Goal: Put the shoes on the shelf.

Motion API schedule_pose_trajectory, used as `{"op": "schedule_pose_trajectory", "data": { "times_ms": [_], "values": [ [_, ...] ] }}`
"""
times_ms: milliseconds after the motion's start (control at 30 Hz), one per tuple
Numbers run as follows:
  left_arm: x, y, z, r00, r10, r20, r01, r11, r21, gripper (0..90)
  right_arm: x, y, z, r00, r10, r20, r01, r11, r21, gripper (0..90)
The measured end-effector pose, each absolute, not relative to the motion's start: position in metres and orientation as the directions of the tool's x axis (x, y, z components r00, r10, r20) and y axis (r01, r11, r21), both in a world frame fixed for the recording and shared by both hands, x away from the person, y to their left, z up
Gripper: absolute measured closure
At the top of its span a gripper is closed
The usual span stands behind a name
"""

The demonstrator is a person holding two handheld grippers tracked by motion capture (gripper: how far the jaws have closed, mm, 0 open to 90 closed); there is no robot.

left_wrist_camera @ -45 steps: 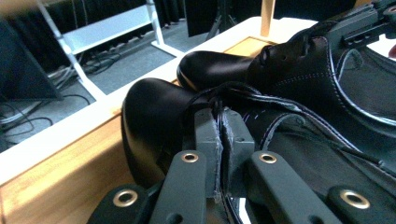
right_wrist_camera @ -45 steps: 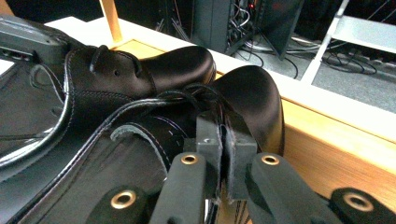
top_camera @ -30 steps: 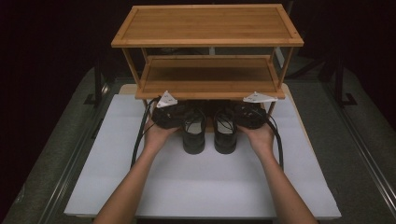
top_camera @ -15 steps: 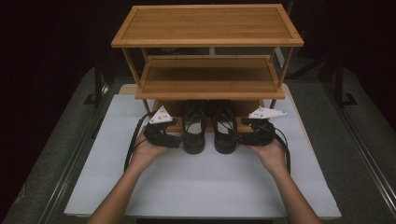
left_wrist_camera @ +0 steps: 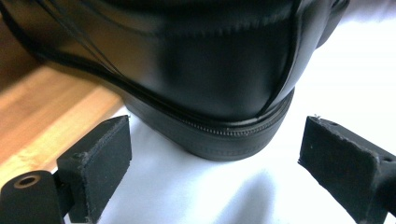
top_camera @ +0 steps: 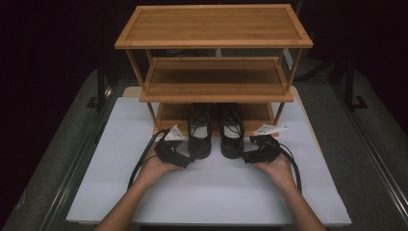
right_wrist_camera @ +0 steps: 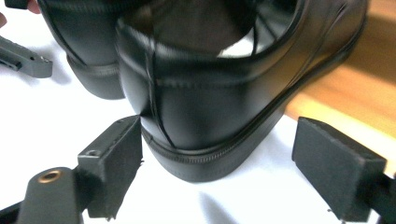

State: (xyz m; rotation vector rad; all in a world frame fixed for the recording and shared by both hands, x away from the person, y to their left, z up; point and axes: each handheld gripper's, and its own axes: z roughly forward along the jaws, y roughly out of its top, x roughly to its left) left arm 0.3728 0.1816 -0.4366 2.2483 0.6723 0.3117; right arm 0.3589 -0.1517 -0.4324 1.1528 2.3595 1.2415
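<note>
Two black shoes (top_camera: 215,137) sit toes seemingly inside the rack's (top_camera: 214,91) bottom shelf; both grippers' jaws spread wide.

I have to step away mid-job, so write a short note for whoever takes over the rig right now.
Left gripper: open, holding nothing, jaws either side of the left black shoe's heel, not touching it.
Right gripper: open, holding nothing, jaws either side of the right black shoe's heel.
Shoes: side by side, toes under the bamboo shoe rack's lowest level, heels out on the white mat.
Done: both shoes stand paired at the rack's bottom.
Left: heels still stick out past the rack front; probably nudge them further in, or back both grippers away if that placement is accepted.
</note>
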Motion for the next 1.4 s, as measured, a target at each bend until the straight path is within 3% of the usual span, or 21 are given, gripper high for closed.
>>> {"op": "schedule_pose_trajectory", "data": {
  "times_ms": [667, 833, 967, 1300, 1400],
  "values": [
    [0.377, 0.168, -0.448, 0.829, 0.556, 0.056, 0.346, -0.590, 0.729, 10.1, 0.367, -0.130, -0.458, -0.675, 0.725, 0.136, 0.560, 0.383, 0.735, 10.5],
    [0.376, 0.167, -0.448, 0.826, 0.561, 0.054, 0.352, -0.588, 0.728, 10.5, 0.365, -0.126, -0.457, -0.663, 0.736, 0.135, 0.566, 0.375, 0.734, 11.6],
    [0.373, 0.164, -0.445, 0.824, 0.566, 0.025, 0.371, -0.572, 0.731, 13.7, 0.359, -0.119, -0.455, -0.685, 0.714, 0.143, 0.553, 0.382, 0.741, 17.8],
    [0.370, 0.161, -0.441, 0.816, 0.577, 0.042, 0.375, -0.582, 0.722, 15.8, 0.355, -0.112, -0.453, -0.672, 0.732, 0.110, 0.549, 0.394, 0.737, 18.6],
    [0.372, 0.164, -0.434, 0.810, 0.586, -0.002, 0.382, -0.525, 0.761, 16.3, 0.356, -0.115, -0.446, -0.672, 0.729, 0.132, 0.549, 0.370, 0.750, 19.0]
  ]
}}
